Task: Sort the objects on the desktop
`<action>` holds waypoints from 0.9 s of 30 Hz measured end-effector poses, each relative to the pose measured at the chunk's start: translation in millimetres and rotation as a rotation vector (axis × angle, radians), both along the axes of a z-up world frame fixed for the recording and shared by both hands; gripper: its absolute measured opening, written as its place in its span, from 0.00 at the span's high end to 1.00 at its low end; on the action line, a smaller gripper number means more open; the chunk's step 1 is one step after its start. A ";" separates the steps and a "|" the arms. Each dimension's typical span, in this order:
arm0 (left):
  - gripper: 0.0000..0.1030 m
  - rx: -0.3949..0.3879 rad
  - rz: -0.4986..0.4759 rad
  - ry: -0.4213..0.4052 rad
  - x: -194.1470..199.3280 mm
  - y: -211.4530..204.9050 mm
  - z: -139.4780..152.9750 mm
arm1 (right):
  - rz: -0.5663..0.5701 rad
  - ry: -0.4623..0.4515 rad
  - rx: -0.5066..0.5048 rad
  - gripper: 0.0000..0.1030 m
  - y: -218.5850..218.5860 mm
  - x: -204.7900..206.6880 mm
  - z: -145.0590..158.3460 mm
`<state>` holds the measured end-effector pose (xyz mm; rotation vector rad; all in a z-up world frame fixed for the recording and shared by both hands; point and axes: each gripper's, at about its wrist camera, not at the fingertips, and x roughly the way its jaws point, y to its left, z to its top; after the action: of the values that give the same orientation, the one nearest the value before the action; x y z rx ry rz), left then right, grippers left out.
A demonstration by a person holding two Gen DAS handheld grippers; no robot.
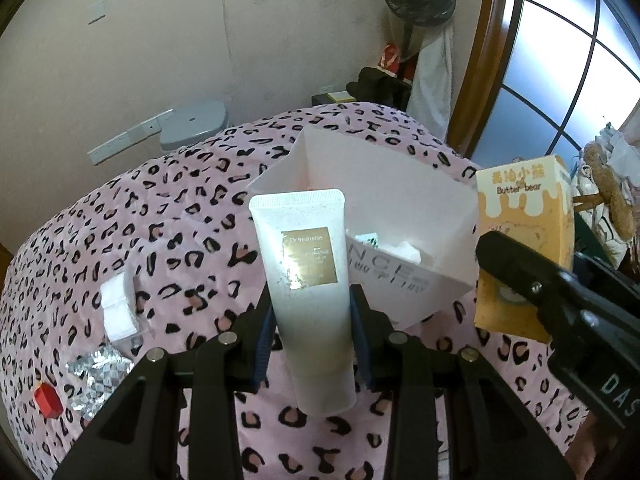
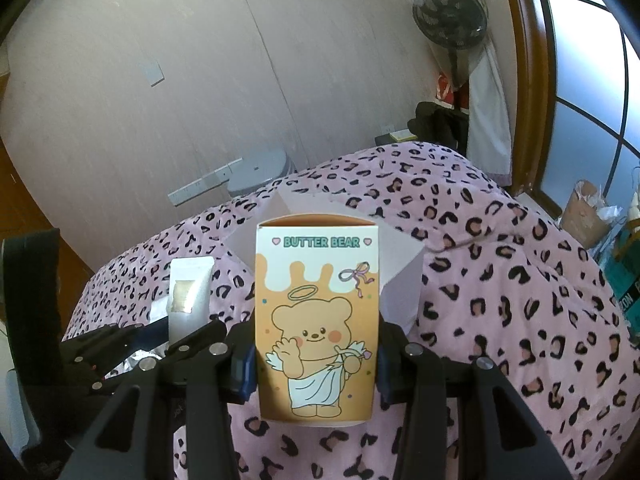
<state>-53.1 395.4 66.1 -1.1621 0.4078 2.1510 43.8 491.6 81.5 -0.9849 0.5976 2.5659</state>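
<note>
My left gripper [image 1: 314, 312] is shut on a white cosmetic tube [image 1: 308, 280] with a gold label, held upright above the leopard-print blanket [image 1: 192, 216]. Behind the tube stands an open white box [image 1: 384, 208] holding a few small items. My right gripper [image 2: 316, 356] is shut on an orange Butter Bear carton [image 2: 316, 320], also upright, in front of the same white box [image 2: 400, 276]. In the left wrist view the carton [image 1: 524, 240] and right gripper [image 1: 560, 300] appear at the right. The tube [image 2: 188, 296] shows at the left of the right wrist view.
On the blanket to the left lie a white folded pad [image 1: 118, 312], a crinkled silver foil packet [image 1: 100, 372] and a small red object [image 1: 47, 400]. A standing fan [image 1: 418, 0] and a window [image 1: 568, 60] are behind the bed.
</note>
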 end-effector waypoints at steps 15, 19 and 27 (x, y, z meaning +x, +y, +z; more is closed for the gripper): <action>0.66 0.039 -0.073 -0.058 -38.7 42.0 16.8 | -0.007 0.002 -0.018 0.57 28.2 -19.6 7.3; 0.66 0.042 -0.073 -0.073 -58.3 54.2 20.4 | -0.011 0.004 -0.014 0.57 36.0 -28.6 10.4; 0.66 0.038 -0.065 -0.090 -93.4 79.4 20.6 | -0.017 -0.001 0.019 0.57 47.3 -51.1 13.3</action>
<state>-146.5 474.9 86.7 -1.2031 0.3578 2.0337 -7.3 538.9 94.9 -0.9698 0.5774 2.5513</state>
